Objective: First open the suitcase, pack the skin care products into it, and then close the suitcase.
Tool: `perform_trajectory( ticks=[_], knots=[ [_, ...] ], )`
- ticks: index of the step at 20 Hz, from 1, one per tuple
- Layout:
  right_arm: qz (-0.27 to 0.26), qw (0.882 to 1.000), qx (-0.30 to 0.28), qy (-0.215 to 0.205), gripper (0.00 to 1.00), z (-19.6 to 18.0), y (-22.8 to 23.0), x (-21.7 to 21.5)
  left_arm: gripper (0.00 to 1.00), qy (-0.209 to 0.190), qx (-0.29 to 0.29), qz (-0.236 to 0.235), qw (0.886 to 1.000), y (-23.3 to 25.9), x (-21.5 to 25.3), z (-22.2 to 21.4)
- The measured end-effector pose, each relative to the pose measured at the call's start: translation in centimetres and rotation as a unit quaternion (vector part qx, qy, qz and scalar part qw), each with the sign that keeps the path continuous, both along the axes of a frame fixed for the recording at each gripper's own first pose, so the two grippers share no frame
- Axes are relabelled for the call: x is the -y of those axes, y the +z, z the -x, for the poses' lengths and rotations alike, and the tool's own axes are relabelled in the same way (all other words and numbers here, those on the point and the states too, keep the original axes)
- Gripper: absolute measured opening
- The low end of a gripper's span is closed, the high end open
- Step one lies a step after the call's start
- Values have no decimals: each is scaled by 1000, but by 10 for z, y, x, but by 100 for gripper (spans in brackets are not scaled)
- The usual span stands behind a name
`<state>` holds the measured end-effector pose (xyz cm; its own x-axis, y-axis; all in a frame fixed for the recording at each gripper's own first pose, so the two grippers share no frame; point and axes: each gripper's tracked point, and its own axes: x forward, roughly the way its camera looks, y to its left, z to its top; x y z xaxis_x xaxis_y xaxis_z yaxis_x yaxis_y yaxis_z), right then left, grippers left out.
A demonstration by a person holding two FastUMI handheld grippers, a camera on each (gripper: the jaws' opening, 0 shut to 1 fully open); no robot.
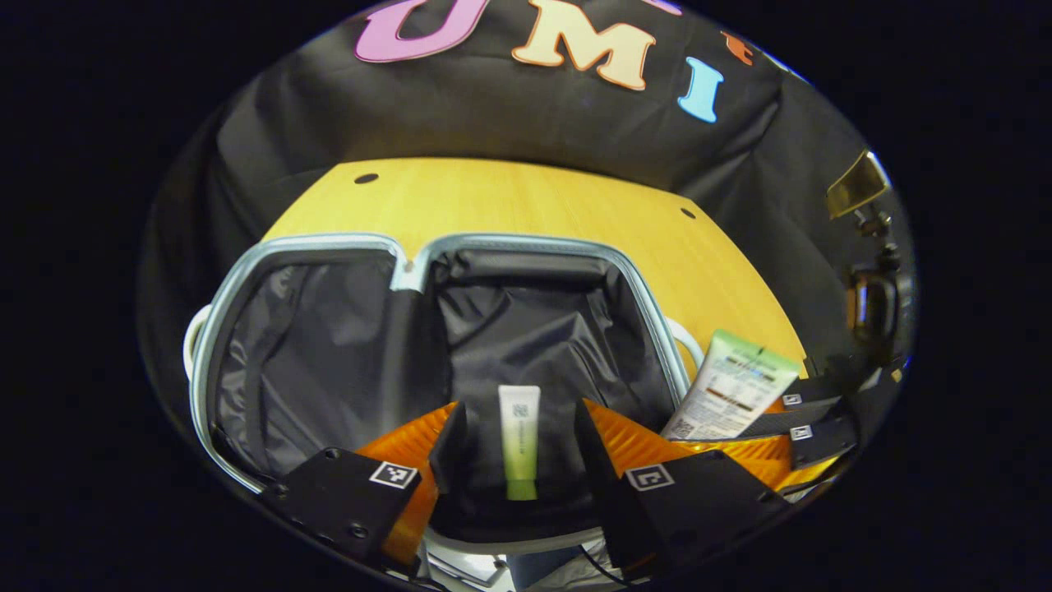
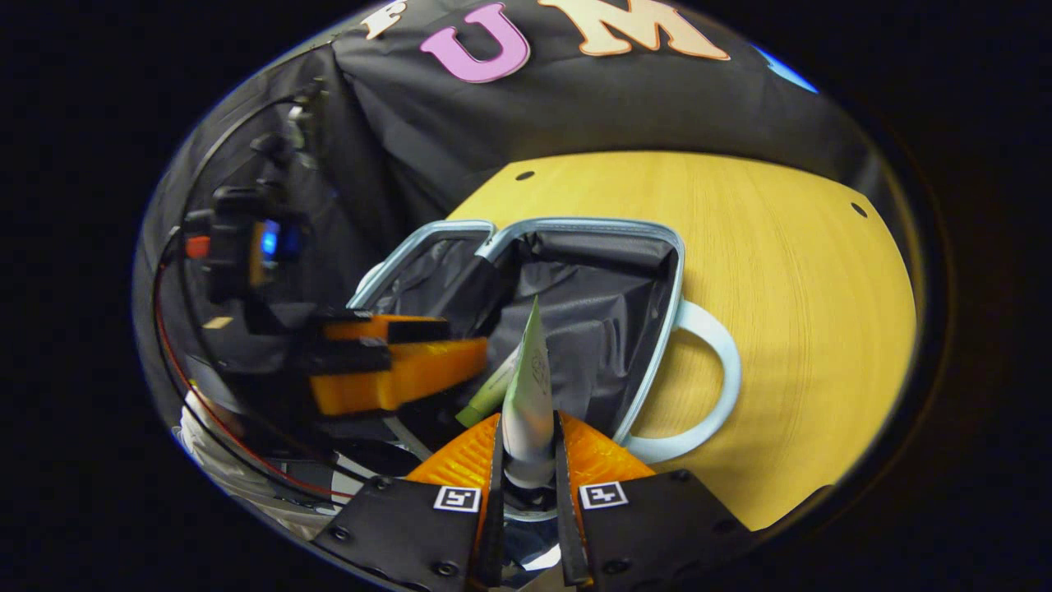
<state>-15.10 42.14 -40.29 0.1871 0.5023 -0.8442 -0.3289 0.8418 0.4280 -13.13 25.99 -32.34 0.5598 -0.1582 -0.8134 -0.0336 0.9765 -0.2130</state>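
2 tubes are going in: right gripper (image 2: 526,460) fingers pinching the white tube (image 2: 528,395); left gripper (image 1: 518,460) fingers gaping wide around the green tube (image 1: 519,440), lying inside the suitcase (image 1: 526,329). Lower gently before releasing.

Table (image 1: 526,197): pale wood, round-edged, with small dark holes near its far rim.
Holes (image 1: 366,178): lay on bare tabletop, well apart.
Wall (image 1: 493,107): black cloth hung creased behind the table.
Camera rig (image 2: 246,247): dark device with cables stood left of the table, beside the cloth.
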Motion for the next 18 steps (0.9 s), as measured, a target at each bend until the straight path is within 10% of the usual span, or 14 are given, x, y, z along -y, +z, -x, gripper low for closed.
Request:
perform_trajectory(
  ticks=[7, 11, 18],
  knots=[
    [-9, 998, 26, -59, 36, -30, 11, -12, 92, 87, 4, -31, 996, 10, -118, 15],
    [-35, 993, 75, -87, 98, -60, 43, -12, 95, 135, 16, -60, 989, 24, -189, 15],
    [-15, 973, 179, -142, 98, -109, 92, 34, 95, 222, -14, -94, 970, 8, -313, 28]
  ],
)
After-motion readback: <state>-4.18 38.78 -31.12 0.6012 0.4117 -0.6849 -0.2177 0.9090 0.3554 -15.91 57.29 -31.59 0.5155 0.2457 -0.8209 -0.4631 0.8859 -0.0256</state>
